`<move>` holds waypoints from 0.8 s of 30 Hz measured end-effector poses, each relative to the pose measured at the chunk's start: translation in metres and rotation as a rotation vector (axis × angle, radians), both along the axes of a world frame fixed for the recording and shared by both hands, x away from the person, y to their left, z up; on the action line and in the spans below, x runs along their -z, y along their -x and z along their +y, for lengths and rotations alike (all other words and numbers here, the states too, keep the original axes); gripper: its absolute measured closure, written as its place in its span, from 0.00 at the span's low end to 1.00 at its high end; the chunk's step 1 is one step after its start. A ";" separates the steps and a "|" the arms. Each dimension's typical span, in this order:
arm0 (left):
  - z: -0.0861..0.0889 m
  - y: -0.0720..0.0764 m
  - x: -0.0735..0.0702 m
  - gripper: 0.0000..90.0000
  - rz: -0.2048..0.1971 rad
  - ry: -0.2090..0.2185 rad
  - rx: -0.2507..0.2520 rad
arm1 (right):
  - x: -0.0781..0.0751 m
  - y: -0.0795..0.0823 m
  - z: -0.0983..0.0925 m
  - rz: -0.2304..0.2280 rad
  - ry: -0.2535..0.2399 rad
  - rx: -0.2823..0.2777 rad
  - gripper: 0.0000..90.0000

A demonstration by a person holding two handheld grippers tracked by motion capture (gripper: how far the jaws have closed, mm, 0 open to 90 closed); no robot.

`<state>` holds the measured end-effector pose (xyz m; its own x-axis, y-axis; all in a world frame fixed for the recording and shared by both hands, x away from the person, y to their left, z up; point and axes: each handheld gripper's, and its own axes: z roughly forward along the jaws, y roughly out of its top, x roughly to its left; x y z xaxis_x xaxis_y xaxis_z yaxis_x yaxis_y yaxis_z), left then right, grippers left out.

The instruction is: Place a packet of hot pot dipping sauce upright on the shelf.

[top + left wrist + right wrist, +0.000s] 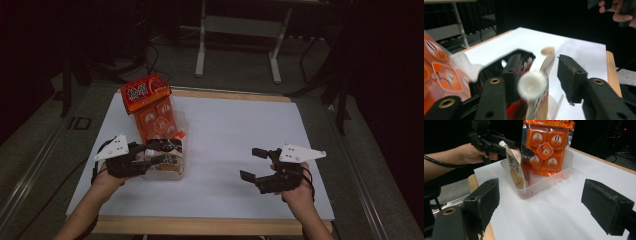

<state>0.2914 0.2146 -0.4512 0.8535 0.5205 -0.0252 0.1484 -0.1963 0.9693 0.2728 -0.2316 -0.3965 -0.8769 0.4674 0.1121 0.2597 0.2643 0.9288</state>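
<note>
A white-topped table [235,125] with a wooden edge stands on grey carpet [45,145] in a dim room, a white metal frame [240,30] behind it, cables on the floor and black darkness at both sides.

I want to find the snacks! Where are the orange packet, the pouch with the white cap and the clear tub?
orange packet [547,147], right gripper view, its printed front.
pouch [515,167], right gripper view, its pale body.
clear tub [544,183], right gripper view, its near wall.
</note>
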 end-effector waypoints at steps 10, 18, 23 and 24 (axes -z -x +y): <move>-0.011 0.006 -0.023 0.13 0.005 0.041 -0.020 | 0.000 0.000 -0.002 -0.003 0.001 0.005 0.17; -0.034 0.014 -0.037 0.02 0.031 0.091 0.023 | 0.001 0.001 -0.003 -0.003 0.004 0.010 0.17; -0.047 0.019 -0.039 0.02 0.036 0.092 0.055 | 0.001 0.001 -0.004 -0.004 -0.003 0.012 0.17; -0.050 0.020 -0.040 0.02 0.034 0.084 0.060 | 0.001 0.001 -0.004 -0.004 -0.001 0.012 0.17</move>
<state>0.2718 0.1646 -0.4117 0.8808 0.4637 -0.0960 0.1715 -0.1236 0.9774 0.2718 -0.2359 -0.3977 -0.8716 0.4779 0.1089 0.2588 0.2600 0.9303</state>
